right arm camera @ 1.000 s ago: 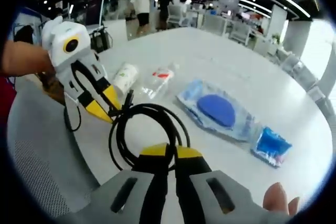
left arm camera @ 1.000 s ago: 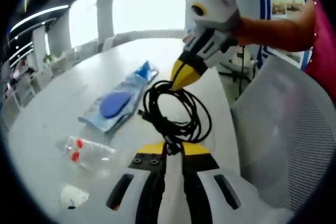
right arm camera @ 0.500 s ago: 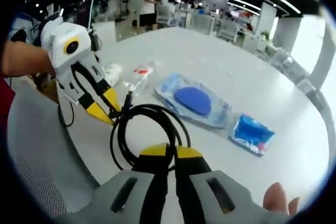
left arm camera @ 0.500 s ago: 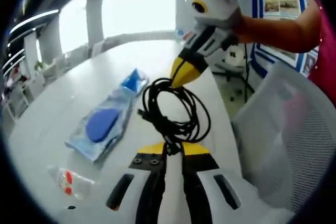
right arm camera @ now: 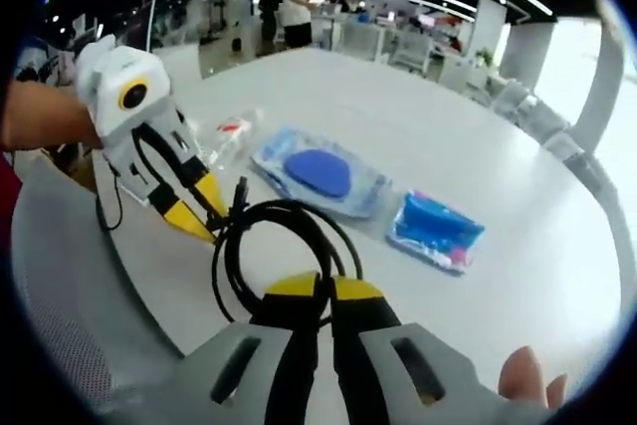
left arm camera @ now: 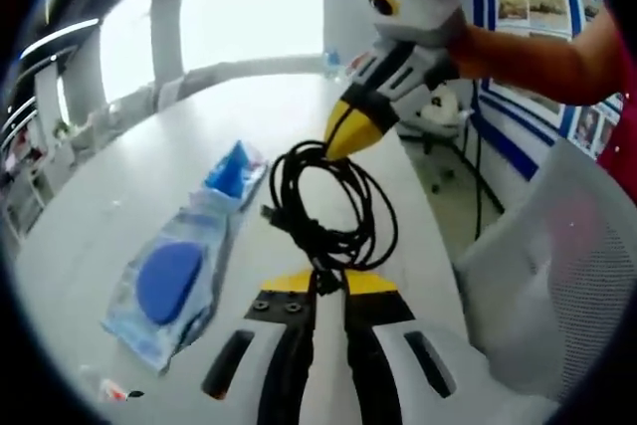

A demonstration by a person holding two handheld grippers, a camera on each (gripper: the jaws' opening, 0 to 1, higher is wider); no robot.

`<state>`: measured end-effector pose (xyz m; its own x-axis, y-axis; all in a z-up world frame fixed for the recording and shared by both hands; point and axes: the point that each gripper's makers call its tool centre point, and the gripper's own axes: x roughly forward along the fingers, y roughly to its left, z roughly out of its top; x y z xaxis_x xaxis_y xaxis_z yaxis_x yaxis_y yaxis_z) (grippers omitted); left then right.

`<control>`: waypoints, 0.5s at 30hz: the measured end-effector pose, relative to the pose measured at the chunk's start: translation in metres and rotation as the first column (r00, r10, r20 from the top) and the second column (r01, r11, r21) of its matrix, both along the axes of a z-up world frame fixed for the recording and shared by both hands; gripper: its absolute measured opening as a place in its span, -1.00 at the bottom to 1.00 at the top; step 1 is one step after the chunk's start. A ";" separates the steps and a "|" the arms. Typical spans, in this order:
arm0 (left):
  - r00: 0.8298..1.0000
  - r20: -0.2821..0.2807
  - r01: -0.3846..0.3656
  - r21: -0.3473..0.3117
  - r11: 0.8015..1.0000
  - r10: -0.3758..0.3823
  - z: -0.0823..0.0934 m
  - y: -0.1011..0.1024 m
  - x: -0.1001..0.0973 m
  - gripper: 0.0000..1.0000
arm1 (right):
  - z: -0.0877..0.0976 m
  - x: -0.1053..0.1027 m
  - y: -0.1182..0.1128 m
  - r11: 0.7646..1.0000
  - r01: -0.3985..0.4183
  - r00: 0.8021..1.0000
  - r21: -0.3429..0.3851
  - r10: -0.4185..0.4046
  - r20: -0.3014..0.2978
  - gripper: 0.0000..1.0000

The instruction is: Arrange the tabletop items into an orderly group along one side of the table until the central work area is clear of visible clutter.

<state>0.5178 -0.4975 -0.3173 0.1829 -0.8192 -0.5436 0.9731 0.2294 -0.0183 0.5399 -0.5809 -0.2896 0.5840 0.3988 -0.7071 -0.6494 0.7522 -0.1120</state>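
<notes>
We have both tools closed on the coiled black cable: our left tool pinches one end of the loop, our right tool the opposite end, the coil stretched between them above the white surface. Beside it lie a clear packet holding a blue oval and a small blue pouch, apart from the cable.

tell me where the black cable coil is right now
The black cable coil hangs between the two tools over the near table edge, pinched by the right tool and the left tool, with the blue-pad pouch just beyond it in the right gripper view.
</notes>
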 end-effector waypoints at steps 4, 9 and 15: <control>1.000 -0.015 -0.002 0.002 1.000 0.002 -0.004 -0.013 0.005 -0.88 | -0.003 0.005 -0.013 1.000 0.013 1.000 0.001 -0.013 -0.004 -0.95; 0.999 -0.035 -0.007 0.014 1.000 0.007 -0.012 -0.028 0.015 -0.88 | -0.010 0.014 -0.028 1.000 0.030 0.999 0.001 -0.030 -0.017 -0.95; 0.998 -0.066 -0.012 0.036 0.999 0.015 -0.027 -0.037 0.023 -0.88 | -0.028 0.026 -0.038 0.999 0.039 0.998 0.003 -0.039 -0.054 -0.95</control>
